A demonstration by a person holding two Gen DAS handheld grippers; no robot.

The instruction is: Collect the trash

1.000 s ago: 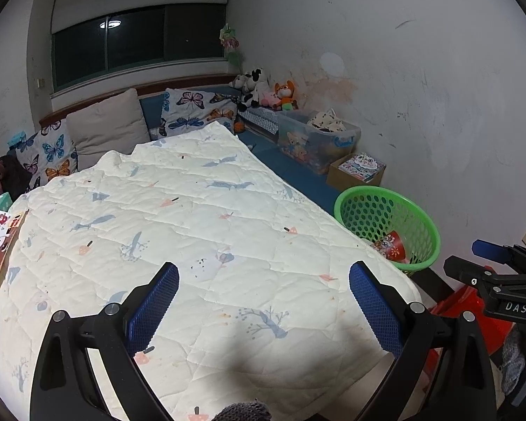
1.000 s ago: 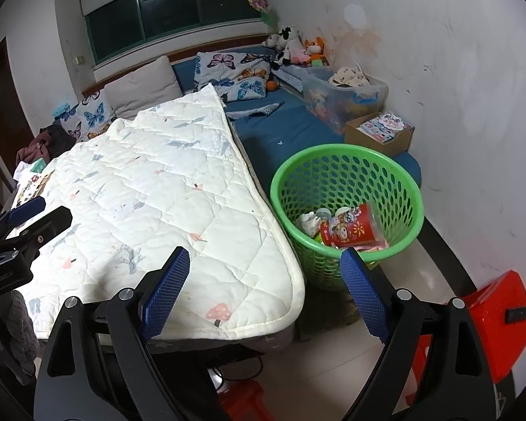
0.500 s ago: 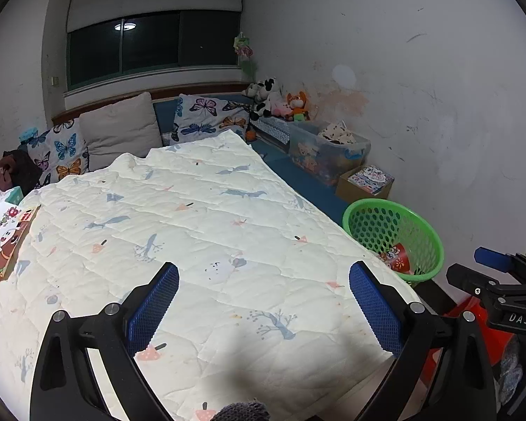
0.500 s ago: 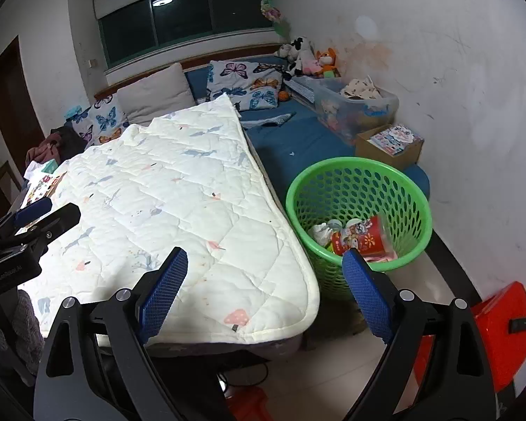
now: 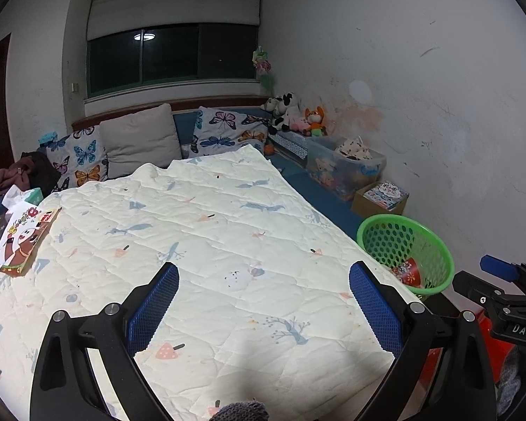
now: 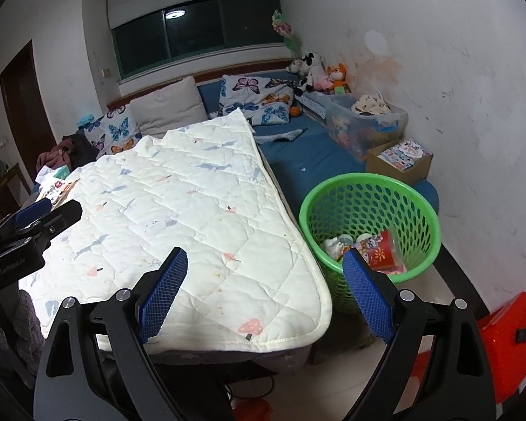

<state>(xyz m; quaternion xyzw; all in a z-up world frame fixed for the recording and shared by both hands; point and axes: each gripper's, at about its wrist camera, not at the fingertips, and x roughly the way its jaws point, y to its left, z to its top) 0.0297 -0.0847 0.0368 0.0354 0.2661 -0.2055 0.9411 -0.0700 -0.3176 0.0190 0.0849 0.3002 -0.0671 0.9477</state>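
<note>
Green basket (image 6: 370, 217), lower right beside the bed (image 6: 179, 210), already holds a red cup (image 6: 385, 251) and scraps. Your left tongs (image 5: 263, 310) and right tongs (image 6: 264, 293) gape, empty. Flat packet (image 5: 22, 242), far left, probably remains.

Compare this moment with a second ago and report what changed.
Both views tilted up: the window and walls show more, the green basket and quilt sit lower in frame. Nothing taken or released. Left tongs and right tongs stay open and empty; the trash in the basket is unmoved.
</note>
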